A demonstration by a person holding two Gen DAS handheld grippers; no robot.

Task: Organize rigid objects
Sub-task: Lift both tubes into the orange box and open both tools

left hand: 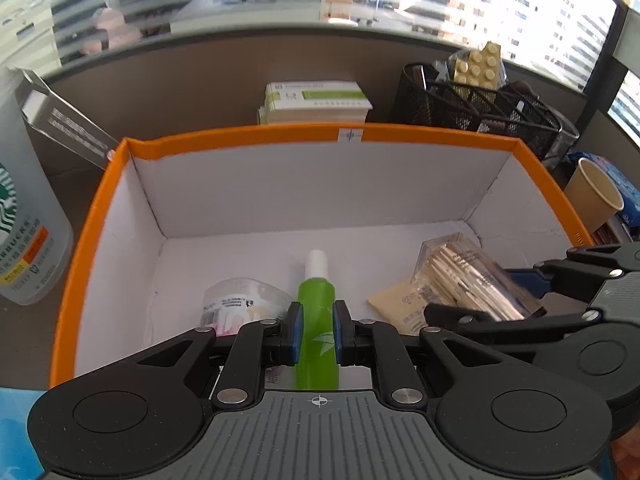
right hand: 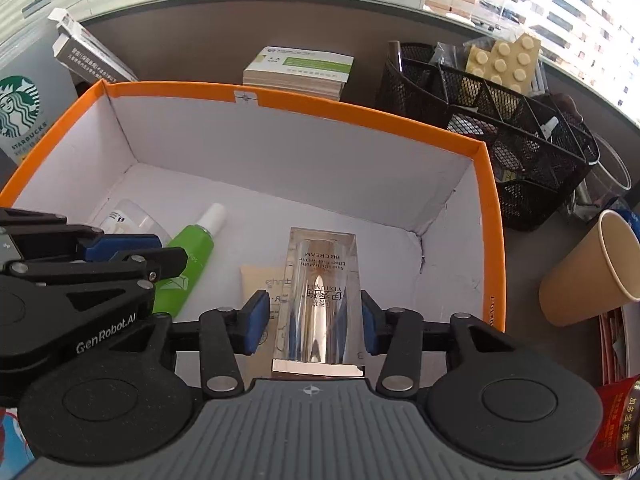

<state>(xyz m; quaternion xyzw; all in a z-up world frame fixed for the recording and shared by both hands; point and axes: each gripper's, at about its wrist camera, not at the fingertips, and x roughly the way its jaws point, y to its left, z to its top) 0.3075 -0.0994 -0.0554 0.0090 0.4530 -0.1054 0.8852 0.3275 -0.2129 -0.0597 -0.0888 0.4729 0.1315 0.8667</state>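
An orange-rimmed white box (left hand: 244, 136) (right hand: 360, 114) fills both views. My left gripper (left hand: 316, 334) is shut on a green spray bottle (left hand: 317, 320) with a white cap, low inside the box; the bottle also shows in the right wrist view (right hand: 188, 264). My right gripper (right hand: 314, 322) holds a clear BB cream box (right hand: 322, 292) between its blue pads, over the box floor; it also shows in the left wrist view (left hand: 468, 280). A tan sachet (left hand: 400, 300) (right hand: 264, 280) lies under it. A small clear packet (left hand: 240, 300) (right hand: 124, 216) lies at the left.
Behind the box: a stack of green-white booklets (left hand: 316, 102) (right hand: 298, 70) and a black mesh organizer (left hand: 472, 100) (right hand: 500, 128) with a blister pack. A paper cup (left hand: 596, 194) (right hand: 588, 268) stands right. A Starbucks bottle (left hand: 24, 216) (right hand: 22, 108) stands left. A red can (right hand: 618, 424) is near right.
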